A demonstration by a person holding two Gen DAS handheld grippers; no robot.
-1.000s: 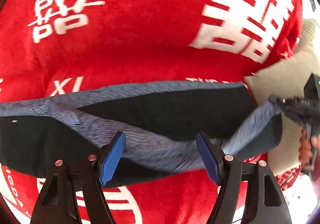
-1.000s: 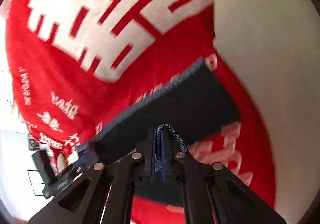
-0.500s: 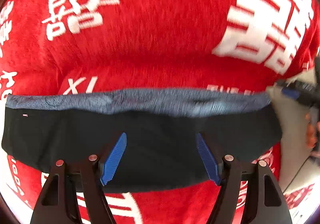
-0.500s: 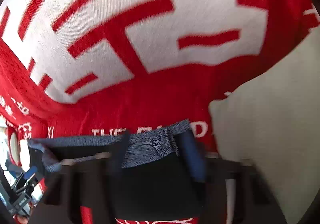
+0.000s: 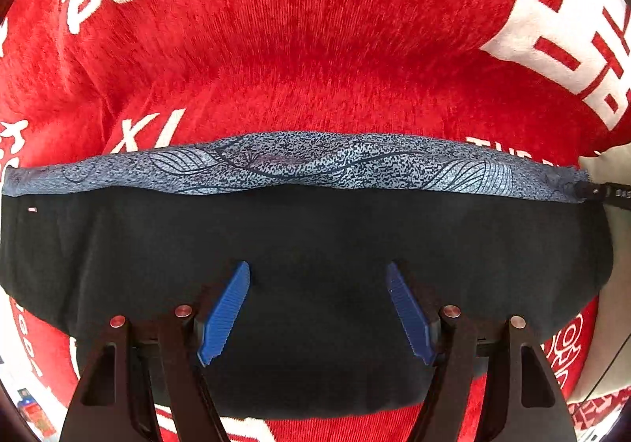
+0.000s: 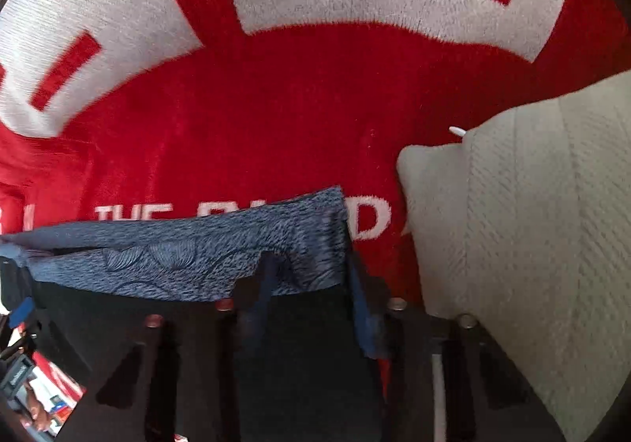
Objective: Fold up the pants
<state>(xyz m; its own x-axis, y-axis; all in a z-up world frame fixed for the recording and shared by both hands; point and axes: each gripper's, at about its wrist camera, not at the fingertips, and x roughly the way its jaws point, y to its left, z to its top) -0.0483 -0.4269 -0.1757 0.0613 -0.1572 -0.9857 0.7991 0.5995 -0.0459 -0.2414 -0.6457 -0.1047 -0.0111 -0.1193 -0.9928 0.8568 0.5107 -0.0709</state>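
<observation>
A red plush blanket [image 5: 315,47] with large white characters fills both views; readable on it are "XL" at the left of the left wrist view and "THE" at the lower left of the right wrist view. The pants [image 5: 307,252], black with a blue-grey leaf-patterned band along the far edge, lie flat across the lower half of both frames. A pale grey cushion [image 6: 524,229] sits at right, just beside the pants. The left gripper [image 5: 317,308] hovers over the black fabric, fingers wide apart, holding nothing. The right gripper [image 6: 307,300] is blurred, its fingers parted around the patterned band.
</observation>
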